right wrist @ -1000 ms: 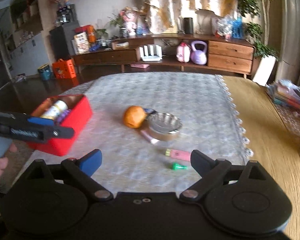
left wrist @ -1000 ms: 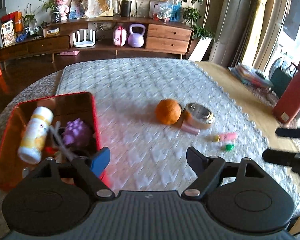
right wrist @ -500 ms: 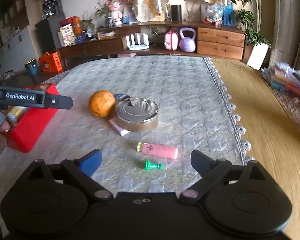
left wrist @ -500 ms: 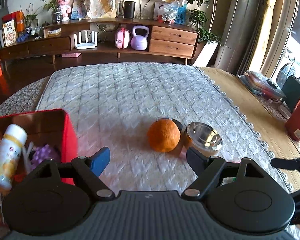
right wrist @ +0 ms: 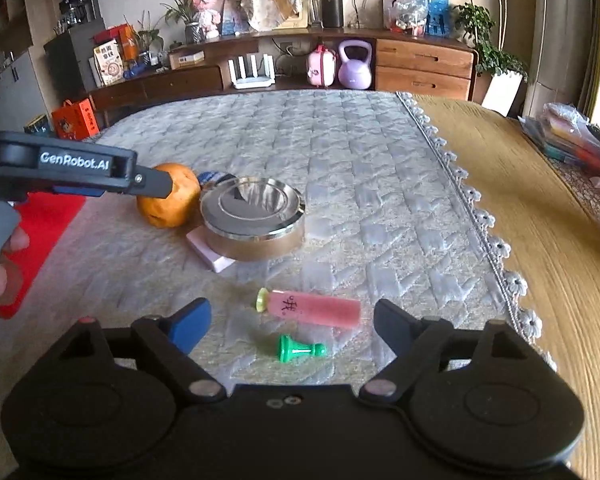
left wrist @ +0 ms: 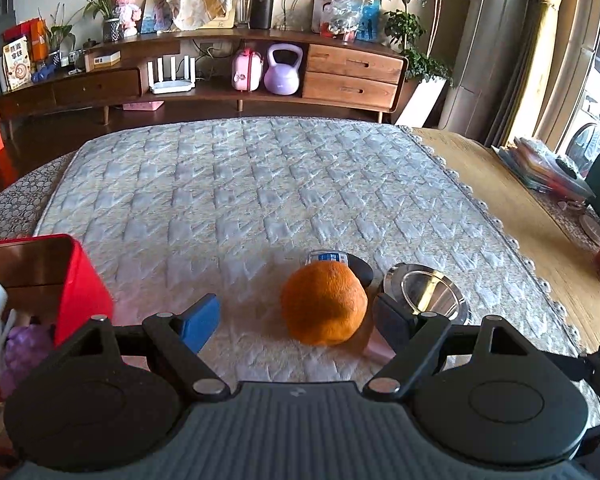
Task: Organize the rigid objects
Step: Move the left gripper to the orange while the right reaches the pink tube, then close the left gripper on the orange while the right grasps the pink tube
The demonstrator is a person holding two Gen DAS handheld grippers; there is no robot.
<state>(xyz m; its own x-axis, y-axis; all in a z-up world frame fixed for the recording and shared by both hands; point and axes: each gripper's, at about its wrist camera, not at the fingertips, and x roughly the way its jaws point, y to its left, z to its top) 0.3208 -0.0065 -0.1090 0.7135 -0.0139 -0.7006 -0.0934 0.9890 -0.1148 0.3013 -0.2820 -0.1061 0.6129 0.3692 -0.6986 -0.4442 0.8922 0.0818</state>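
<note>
A home living room. Behind the table [left wrist: 480, 184] with its quilted cloth [left wrist: 240, 184] runs a long wooden sideboard [left wrist: 204, 68]; on its lower shelf sit a white router [left wrist: 171, 78], a pink case [left wrist: 246, 75] and a lilac kettlebell [left wrist: 282, 70] (side by side). Potted plants [left wrist: 412, 36] and curtains [left wrist: 556, 52] stand to its right.

Orange [left wrist: 324, 307] lies left of dish [left wrist: 427, 294], touching.

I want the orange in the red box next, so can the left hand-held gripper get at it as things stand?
Probably yes. The left hand-held gripper is open with the orange straight ahead between its fingers. The steel ashtray sits close on the orange's right, so the right finger has little room there.
</note>
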